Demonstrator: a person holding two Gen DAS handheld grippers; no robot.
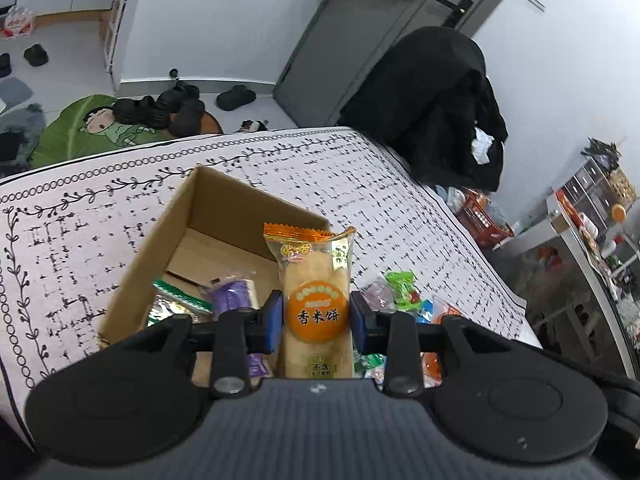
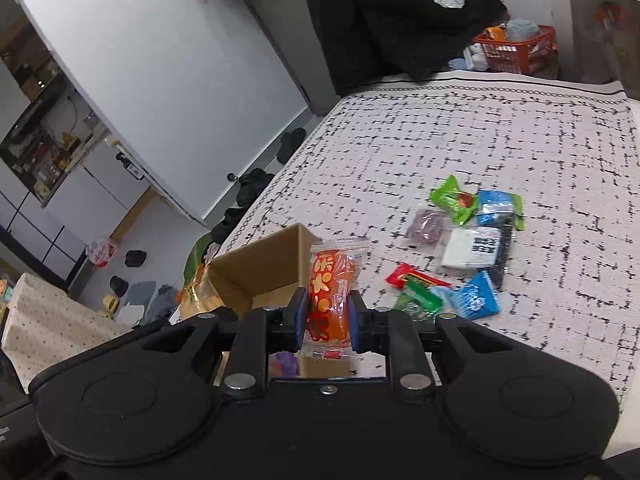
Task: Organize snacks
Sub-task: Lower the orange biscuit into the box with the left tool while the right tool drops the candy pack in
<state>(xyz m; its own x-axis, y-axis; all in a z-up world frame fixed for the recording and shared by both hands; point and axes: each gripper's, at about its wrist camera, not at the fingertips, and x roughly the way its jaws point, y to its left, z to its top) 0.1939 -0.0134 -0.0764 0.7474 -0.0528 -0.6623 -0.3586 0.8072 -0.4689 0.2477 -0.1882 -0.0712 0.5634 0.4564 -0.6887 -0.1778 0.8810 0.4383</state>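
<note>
Wide bare stretch of patterned tabletop (image 2: 460, 132) beyond the loose snack pile (image 2: 464, 248); far edge near a black coat (image 1: 436, 104). Left tongs (image 1: 316, 320) clamped on an upright rice cracker packet (image 1: 316, 300), raised above the open cardboard box (image 1: 208, 216). Right tongs (image 2: 328, 316) pinching an orange snack packet (image 2: 332, 296) beside that box.

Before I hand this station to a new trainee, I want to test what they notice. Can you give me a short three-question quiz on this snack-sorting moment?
1. True or false: the left gripper is empty.
2. What does the right gripper hold? A) a blue packet B) an orange-red packet C) nothing
3. Fill in: the purple packet lies inside the cardboard ____.

Key:
1. False; it clamps a rice cracker packet.
2. B
3. box
</note>
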